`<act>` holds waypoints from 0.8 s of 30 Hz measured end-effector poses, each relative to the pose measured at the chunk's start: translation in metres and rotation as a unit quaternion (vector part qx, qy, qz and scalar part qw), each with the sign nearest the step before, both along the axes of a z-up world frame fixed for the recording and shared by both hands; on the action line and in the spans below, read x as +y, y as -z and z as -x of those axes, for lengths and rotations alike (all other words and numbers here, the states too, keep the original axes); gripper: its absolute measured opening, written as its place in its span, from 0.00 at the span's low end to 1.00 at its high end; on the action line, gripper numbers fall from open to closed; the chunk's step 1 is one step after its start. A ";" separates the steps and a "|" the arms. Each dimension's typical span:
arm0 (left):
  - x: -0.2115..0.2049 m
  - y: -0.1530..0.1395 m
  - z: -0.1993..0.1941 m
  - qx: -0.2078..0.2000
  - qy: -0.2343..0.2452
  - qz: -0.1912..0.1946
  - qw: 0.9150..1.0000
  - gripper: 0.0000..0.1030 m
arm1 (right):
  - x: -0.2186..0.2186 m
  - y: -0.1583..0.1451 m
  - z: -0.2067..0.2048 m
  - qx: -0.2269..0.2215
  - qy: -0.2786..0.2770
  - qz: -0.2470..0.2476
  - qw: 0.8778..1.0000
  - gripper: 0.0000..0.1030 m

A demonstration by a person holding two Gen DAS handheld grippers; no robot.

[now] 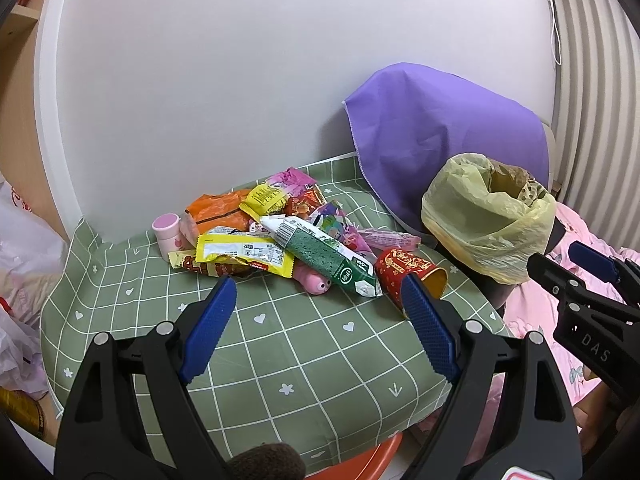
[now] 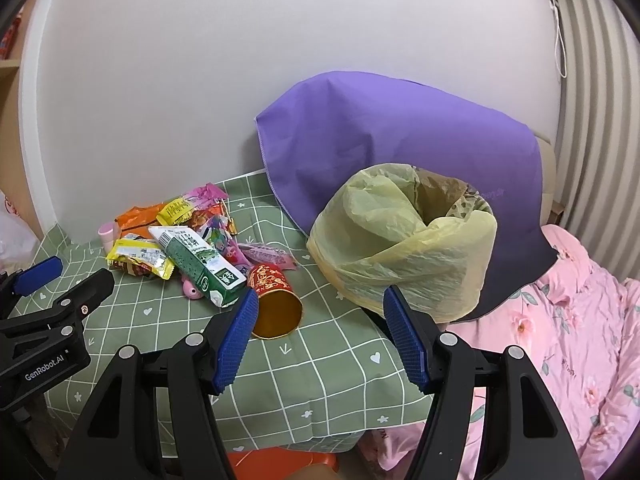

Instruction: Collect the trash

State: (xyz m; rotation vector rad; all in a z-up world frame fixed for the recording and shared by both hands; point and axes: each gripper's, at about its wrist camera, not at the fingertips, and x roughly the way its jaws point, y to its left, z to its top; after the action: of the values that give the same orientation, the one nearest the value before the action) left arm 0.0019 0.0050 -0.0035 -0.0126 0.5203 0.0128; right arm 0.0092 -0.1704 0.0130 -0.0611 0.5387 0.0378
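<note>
A pile of trash lies on a green checked tablecloth: a green and white carton, a red paper cup on its side, yellow wrappers, an orange packet, a pink bottle and a pink toy. A bin lined with a yellow bag stands to the right. My left gripper is open and empty, just short of the pile. My right gripper is open and empty, between the red cup and the bin; the carton lies to its left.
A purple cloth drapes behind the bin against the white wall. A pink floral quilt lies to the right. An orange stool shows under the table's front edge. White plastic bags sit at the left.
</note>
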 end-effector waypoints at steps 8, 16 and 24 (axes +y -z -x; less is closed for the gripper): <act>-0.003 -0.002 0.001 -0.001 0.006 -0.001 1.000 0.78 | -0.004 -0.001 0.003 0.000 0.003 -0.002 1.000 0.60; -0.004 -0.003 0.001 -0.001 0.008 -0.001 1.000 0.78 | -0.006 -0.002 0.004 -0.001 0.007 -0.003 1.000 0.60; -0.004 -0.004 0.001 -0.002 0.008 -0.001 1.000 0.78 | -0.008 -0.002 0.004 0.001 0.009 -0.005 1.000 0.60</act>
State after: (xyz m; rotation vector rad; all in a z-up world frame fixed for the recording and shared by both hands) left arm 0.0010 0.0007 0.0003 -0.0071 0.5173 -0.0032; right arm 0.0052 -0.1781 0.0145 -0.0465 0.5403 0.0228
